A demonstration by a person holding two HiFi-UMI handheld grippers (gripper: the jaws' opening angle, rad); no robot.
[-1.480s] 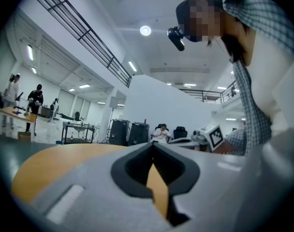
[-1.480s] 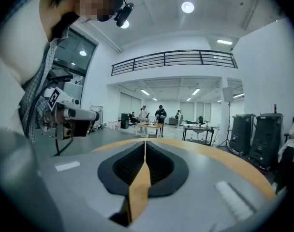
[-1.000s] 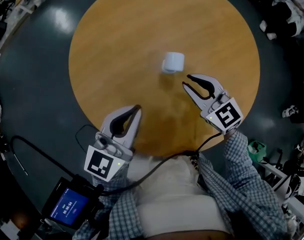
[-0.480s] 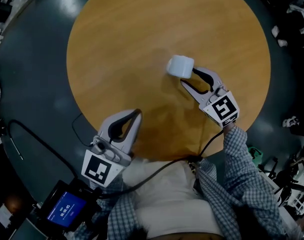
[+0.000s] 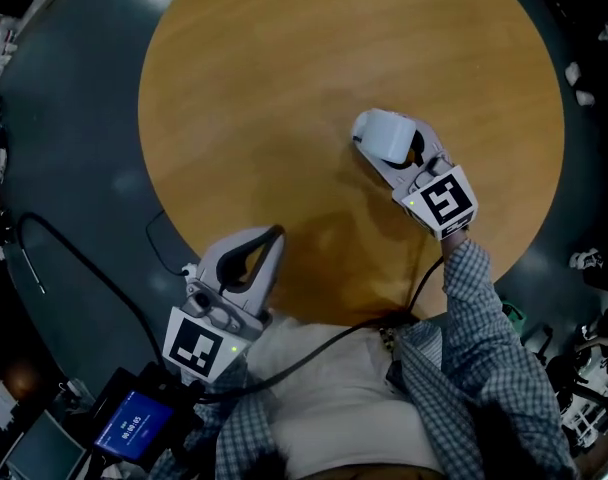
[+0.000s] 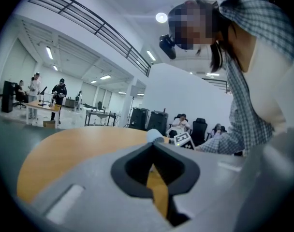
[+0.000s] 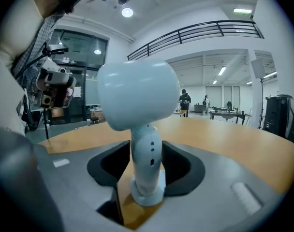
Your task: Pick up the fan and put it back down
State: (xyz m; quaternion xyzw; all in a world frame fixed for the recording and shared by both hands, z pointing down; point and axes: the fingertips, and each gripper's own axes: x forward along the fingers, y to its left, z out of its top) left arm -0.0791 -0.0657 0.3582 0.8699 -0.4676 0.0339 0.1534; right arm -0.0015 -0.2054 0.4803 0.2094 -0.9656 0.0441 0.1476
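A small white fan with a rounded head stands upright on the round wooden table. My right gripper reaches under the head, a jaw on each side of the thin stem. In the right gripper view the stem rises between the dark pads with the base on the wood; the jaws are opening and the pads do not press on it. My left gripper hovers at the table's near edge, tips together, nothing in it. In the left gripper view the fan shows small beyond that gripper's tips.
Dark floor surrounds the table. A black cable runs over the floor at the left to a device with a blue screen. Desks, chairs and several people stand far off in the hall.
My right gripper has moved forward to the fan, its jaws have widened, and they now stand round the stem. The left gripper has sunk a little at the near edge.
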